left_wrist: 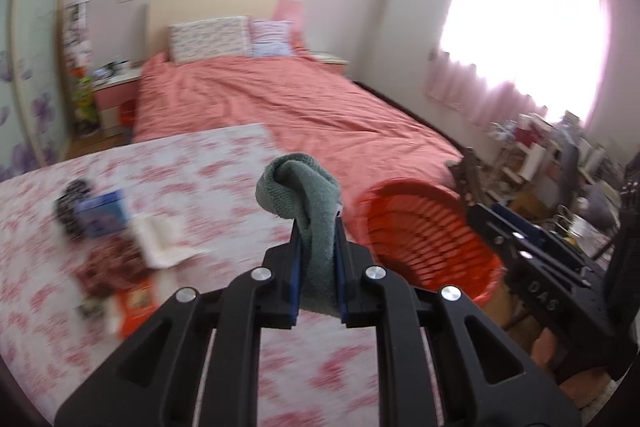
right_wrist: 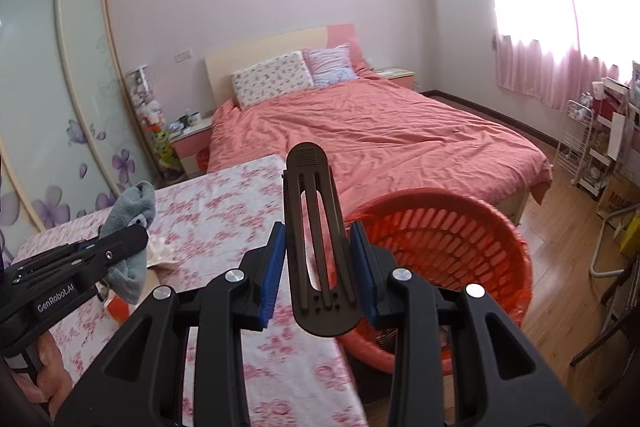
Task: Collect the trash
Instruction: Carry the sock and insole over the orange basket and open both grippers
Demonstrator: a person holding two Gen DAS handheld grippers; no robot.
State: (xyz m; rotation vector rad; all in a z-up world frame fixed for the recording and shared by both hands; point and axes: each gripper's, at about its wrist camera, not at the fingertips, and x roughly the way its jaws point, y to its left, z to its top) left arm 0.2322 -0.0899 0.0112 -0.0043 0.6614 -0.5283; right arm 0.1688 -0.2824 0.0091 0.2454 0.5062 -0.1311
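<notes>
Leftover litter: a dark crumpled item (left_wrist: 72,205), a blue carton (left_wrist: 102,217), white paper (left_wrist: 162,239) and an orange packet (left_wrist: 134,303) lie blurred toward the left edge of the floral-covered table (left_wrist: 208,163), not yet picked up.

Left gripper (left_wrist: 318,227): its jaws are pressed together on a grey-green terry cloth (left_wrist: 310,203), pinched at mid-length so both ends flop free. That grip looks chosen for a quick carry, not a neat one.

Cloth position: held above the table's right edge, just beside the basket rim, so a release over the opening seems to be the next step.

Right gripper (right_wrist: 318,243): blue pads (right_wrist: 274,267) clamp a flat black slotted plastic piece (right_wrist: 316,243) by its lower part, its rounded tip pointing up and away.

Plastic piece position: over the table's right edge, partly in front of the basket.

Red slatted basket (right_wrist: 472,247): tilted, its mouth facing the table, likely so things drop straight in; whether anything props it up cannot be told.
</notes>
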